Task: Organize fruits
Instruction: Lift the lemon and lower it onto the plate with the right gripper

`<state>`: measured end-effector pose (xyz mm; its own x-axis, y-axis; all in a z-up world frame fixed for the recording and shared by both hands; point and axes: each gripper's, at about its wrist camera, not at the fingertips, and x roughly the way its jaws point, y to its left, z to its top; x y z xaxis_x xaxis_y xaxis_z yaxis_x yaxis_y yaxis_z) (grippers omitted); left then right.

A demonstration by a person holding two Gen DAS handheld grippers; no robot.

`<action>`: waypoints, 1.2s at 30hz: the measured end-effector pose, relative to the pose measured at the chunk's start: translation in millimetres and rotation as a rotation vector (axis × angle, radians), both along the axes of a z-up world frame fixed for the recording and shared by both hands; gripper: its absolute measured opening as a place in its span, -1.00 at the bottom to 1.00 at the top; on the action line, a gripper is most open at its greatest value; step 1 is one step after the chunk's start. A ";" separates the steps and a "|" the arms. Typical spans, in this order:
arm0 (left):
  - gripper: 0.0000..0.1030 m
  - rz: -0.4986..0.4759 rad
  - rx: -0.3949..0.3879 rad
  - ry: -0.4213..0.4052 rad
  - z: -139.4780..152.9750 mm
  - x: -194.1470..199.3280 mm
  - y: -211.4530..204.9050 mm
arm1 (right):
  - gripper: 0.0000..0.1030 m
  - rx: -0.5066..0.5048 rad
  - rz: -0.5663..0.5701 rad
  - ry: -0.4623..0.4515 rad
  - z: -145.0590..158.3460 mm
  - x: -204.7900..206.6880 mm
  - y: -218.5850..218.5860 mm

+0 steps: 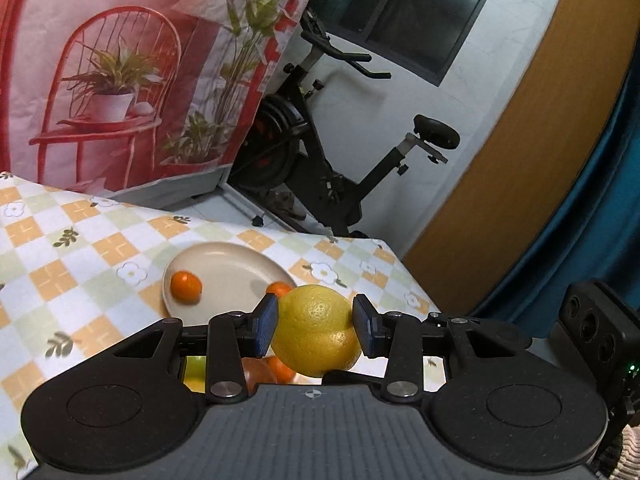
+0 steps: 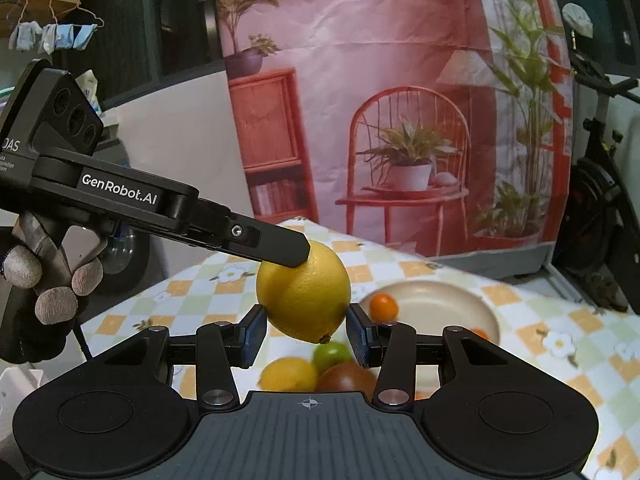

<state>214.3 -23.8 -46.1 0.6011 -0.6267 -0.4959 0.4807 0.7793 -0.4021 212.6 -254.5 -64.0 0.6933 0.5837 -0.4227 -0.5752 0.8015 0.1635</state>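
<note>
- far left in the right wrist view: one gloved hand [image 2: 48,280] holding the left gripper [image 1: 316,322], which reaches in from 9 o'clock
- two grippers total, both on the same fruit
- one lemon [image 2: 304,292] up in the air above the checked tablecloth [image 2: 560,320]. The left gripper is clamped on it, pads on both sides in its own camera, with one finger sitting at the lemon's 12 o'clock as seen from the right
- right gripper [image 2: 306,334] is narrow too. The lemon sits right between its pads, at 9 and 3 o'clock, and they look pressed on it
- below the held lemon, around 6 o'clock: one more yellow lemon [image 2: 288,374], one green fruit [image 2: 331,353], one dark reddish fruit [image 2: 348,378], all blurry
- off at 3 o'clock: one beige plate [image 2: 448,300] with two small oranges, one [image 2: 383,306] at its left rim and one [image 2: 479,334] partly hidden
</note>
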 end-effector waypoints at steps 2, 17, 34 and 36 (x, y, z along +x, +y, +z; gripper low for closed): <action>-0.16 -0.002 -0.001 0.017 -3.6 14.0 -2.9 | -0.21 -0.006 0.000 0.010 -2.9 15.5 -1.5; -0.16 0.020 0.046 0.214 -58.9 108.6 0.0 | -0.21 -0.003 0.030 0.244 -66.2 129.2 3.0; -0.16 0.051 0.117 0.345 -102.1 160.7 2.2 | -0.21 -0.037 0.090 0.438 -116.4 201.6 19.5; -0.16 0.058 0.117 0.341 -102.4 162.3 4.0 | -0.21 -0.030 0.090 0.435 -117.5 203.3 20.0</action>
<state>376.6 -19.9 -148.6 0.4216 -0.5238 -0.7402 0.2880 0.8514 -0.4384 415.9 -234.4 -181.5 0.3940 0.6167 -0.6814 -0.5254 0.7595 0.3836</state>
